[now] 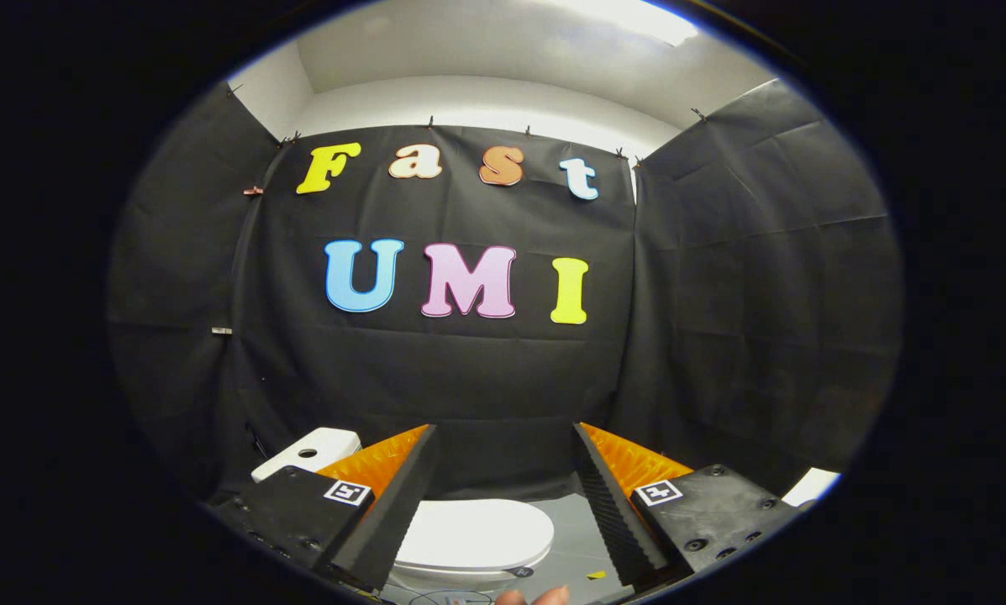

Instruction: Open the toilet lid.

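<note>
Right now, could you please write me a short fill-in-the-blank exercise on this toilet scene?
1. The toilet lid is ____, lying flat on the bowl.
2. The gripper has its fingers spread ____, holding nothing.
3. The lid lies ____ the two fingers, lower down.
4. The white tank stands behind the ____ finger.

Missing words: closed; open; between; left

I see a toilet lid [477, 533] that looks like hard plastic, smooth and shiny. The tank [309, 452] behind it looks smooth and shiny too. The booth wall [460, 370] is soft cloth, matt, with folds and wrinkles. My gripper [503, 496] has its fingers [397, 504] spread wide apart; their inner faces look rough and ribbed. The floor [574, 546] looks smooth.
</note>
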### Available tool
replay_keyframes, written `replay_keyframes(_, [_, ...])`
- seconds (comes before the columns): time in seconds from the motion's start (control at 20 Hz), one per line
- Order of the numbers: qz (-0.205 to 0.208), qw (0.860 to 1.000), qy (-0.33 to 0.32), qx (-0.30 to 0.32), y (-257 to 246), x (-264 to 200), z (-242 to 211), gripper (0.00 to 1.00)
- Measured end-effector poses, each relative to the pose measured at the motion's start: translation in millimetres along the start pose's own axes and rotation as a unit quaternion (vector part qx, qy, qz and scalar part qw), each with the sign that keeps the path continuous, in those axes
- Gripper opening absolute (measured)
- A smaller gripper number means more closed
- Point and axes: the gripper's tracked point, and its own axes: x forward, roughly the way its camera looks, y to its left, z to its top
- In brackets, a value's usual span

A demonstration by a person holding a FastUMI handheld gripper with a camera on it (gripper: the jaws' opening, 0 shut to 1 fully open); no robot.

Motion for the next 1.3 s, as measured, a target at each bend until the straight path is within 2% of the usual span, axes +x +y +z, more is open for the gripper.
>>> replay_keyframes(0.9, [0.013, 1.0, -0.011, 0.012, -2, -3, 10, 0.98])
replay_keyframes(1.2, [0.023, 0.997, -0.057, -0.036, 2, -3, 21, 0.98])
replay_keyframes(1.3, [0.043, 0.997, -0.049, -0.049, 9, 2, 11, 0.98])
